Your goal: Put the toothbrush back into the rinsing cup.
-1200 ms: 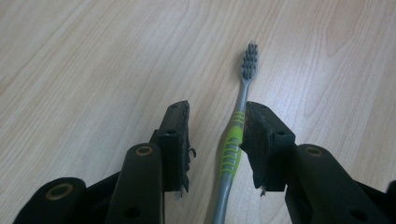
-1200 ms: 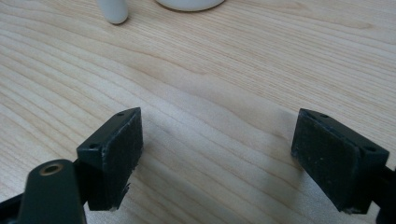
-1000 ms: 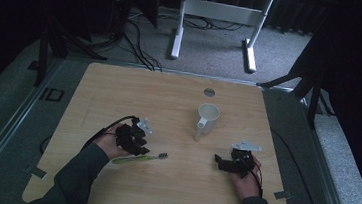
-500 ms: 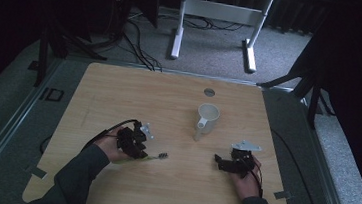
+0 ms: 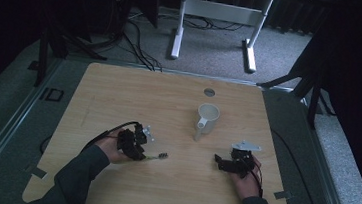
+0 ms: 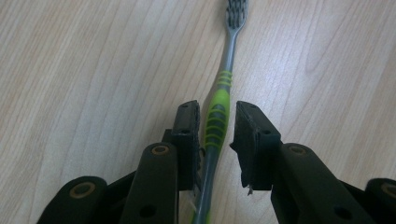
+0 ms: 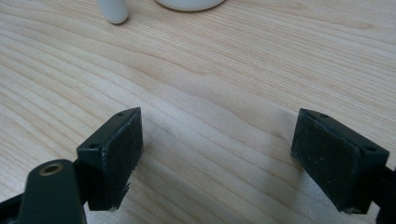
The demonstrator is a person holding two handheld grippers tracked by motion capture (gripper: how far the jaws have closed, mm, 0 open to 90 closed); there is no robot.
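The left claw (image 6: 212, 135), jaws just closing around the toothbrush (image 6: 219, 107) near the tabletop's (image 5: 169, 101) front edge without gripping yet, could pinch off-centre and flick it away

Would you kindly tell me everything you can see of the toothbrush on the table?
The toothbrush has a grey, plastic-looking handle with a bright green ribbed grip and dark bristles at the far end. It lies flat on the wooden table, in front of the person's left hand. The left gripper straddles its green grip; the jaws have just been closing, one pad close against the handle, a gap still showing at the other.
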